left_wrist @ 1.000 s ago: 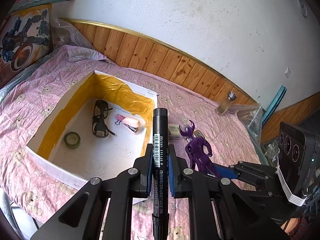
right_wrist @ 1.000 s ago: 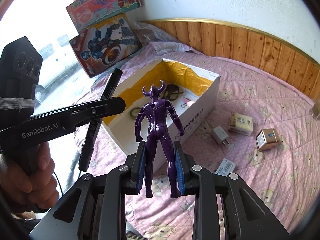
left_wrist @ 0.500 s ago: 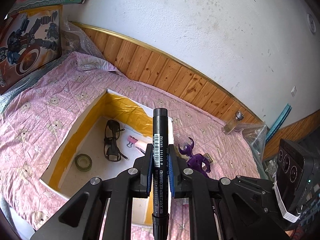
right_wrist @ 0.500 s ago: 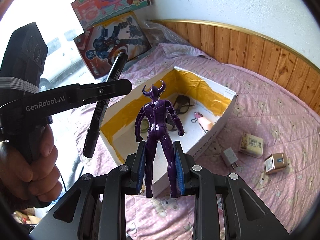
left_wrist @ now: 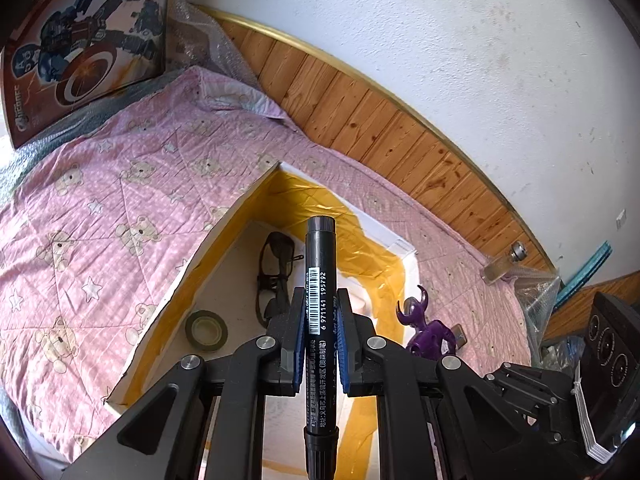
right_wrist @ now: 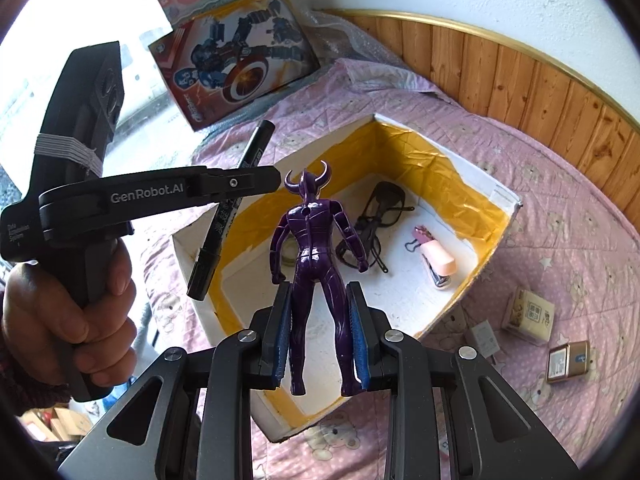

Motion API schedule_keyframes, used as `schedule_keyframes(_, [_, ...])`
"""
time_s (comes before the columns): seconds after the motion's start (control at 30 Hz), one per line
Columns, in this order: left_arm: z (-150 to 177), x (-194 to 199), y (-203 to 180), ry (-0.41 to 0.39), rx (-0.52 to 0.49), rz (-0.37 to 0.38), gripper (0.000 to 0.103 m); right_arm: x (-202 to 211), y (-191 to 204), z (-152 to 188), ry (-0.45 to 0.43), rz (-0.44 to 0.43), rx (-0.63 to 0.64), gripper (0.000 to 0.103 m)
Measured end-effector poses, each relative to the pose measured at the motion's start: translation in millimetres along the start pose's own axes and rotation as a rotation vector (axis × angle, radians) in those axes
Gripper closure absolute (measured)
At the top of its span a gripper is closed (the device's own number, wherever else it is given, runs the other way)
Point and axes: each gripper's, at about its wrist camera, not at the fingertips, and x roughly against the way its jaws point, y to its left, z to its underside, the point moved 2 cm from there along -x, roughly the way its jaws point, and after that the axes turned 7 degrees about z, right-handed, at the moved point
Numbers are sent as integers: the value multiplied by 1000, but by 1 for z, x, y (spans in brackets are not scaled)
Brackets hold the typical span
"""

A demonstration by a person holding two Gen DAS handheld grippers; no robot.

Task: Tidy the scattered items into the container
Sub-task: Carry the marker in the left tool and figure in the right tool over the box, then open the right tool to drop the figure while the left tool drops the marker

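The black marker (left_wrist: 320,320) and the purple figure (right_wrist: 316,256) both hang above the open white box (right_wrist: 504,200) on the bed (right_wrist: 568,240), pinched in the left gripper (left_wrist: 319,344) jaws and right gripper (right_wrist: 318,332) jaws. Carrying seems done; next, each should lower and let go inside, clear of the glasses (right_wrist: 376,216).

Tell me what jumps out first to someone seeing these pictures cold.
The purple horned figure, clamped at the legs in the right gripper, stands out first, held above the white box with yellow-taped walls. Next is the black marker, gripped upright in the left gripper over the same box. Inside lie dark glasses, a pink stapler and a tape roll.
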Motion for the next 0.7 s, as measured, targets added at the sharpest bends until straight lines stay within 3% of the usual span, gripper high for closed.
schedule_keyframes(0.4, [25,-34,35,150,74,-121,89,-47,16,1,143,-33,73,75])
schedule_keyframes(0.7, [34,-52,50,224,158,-97,88,-65,13,2,203,-13,84,74])
